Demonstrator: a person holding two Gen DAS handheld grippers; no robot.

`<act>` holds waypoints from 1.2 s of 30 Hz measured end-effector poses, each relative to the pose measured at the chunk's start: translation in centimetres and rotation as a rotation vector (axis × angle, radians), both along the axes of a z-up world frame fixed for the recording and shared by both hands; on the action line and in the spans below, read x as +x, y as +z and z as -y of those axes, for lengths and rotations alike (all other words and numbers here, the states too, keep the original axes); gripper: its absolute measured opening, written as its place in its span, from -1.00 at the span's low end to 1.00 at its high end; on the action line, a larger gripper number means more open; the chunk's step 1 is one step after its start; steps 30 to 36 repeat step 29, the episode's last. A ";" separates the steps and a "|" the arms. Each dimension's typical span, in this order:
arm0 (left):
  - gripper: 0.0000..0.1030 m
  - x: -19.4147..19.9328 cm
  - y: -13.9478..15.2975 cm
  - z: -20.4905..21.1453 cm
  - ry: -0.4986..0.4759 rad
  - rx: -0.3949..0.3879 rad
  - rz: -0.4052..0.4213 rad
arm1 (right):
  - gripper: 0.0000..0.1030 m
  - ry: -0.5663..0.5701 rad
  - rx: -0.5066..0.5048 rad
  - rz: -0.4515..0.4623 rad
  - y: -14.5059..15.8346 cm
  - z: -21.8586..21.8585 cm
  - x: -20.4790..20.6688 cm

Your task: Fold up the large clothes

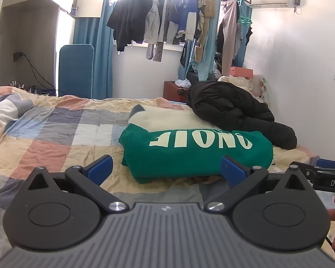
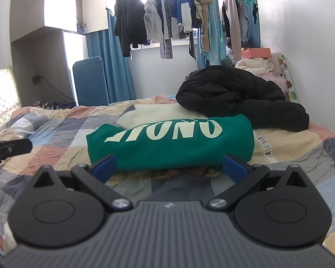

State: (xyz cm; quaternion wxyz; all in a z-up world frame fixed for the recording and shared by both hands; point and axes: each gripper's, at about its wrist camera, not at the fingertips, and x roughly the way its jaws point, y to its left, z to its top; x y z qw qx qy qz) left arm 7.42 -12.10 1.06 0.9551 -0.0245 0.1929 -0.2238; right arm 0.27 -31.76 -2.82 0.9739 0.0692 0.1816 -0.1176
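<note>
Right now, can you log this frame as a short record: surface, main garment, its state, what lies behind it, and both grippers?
surface: bed with patchwork checked quilt
main garment: green sweatshirt with pale lettering
garment state: folded into a compact bundle, lying flat on the quilt
behind it: cream garment, then black puffer jacket in a heap
left gripper: open, nothing between the blue pads, short of the sweatshirt
right gripper: open, holding nothing, just before the sweatshirt's near edge
background: clothes hanging on a rail by the window

Left gripper (image 1: pixel 166 167) showing black linkage arms, blue finger pads (image 1: pixel 100 167), silver screws, ribbed grey housing, right gripper (image 2: pixel 169 167) matching
</note>
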 end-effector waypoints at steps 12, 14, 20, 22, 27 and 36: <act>1.00 -0.2 -0.1 0.3 0.005 0.028 0.008 | 1.00 -0.004 0.002 0.002 0.0 0.1 -0.1; 1.00 -0.3 0.0 0.3 0.005 0.027 0.009 | 1.00 -0.004 0.002 0.002 0.0 0.1 -0.1; 1.00 -0.6 0.2 0.5 0.014 0.022 0.012 | 1.00 -0.005 0.002 0.000 0.0 0.1 -0.1; 1.00 -0.6 0.2 0.5 0.016 0.019 0.011 | 1.00 -0.004 0.002 0.002 0.0 0.1 -0.1; 1.00 -0.7 0.3 0.9 0.012 0.028 0.010 | 1.00 -0.005 0.003 0.001 0.0 0.1 -0.1; 1.00 -0.7 0.3 1.0 0.013 0.026 0.010 | 1.00 -0.004 0.004 0.001 0.0 0.2 -0.1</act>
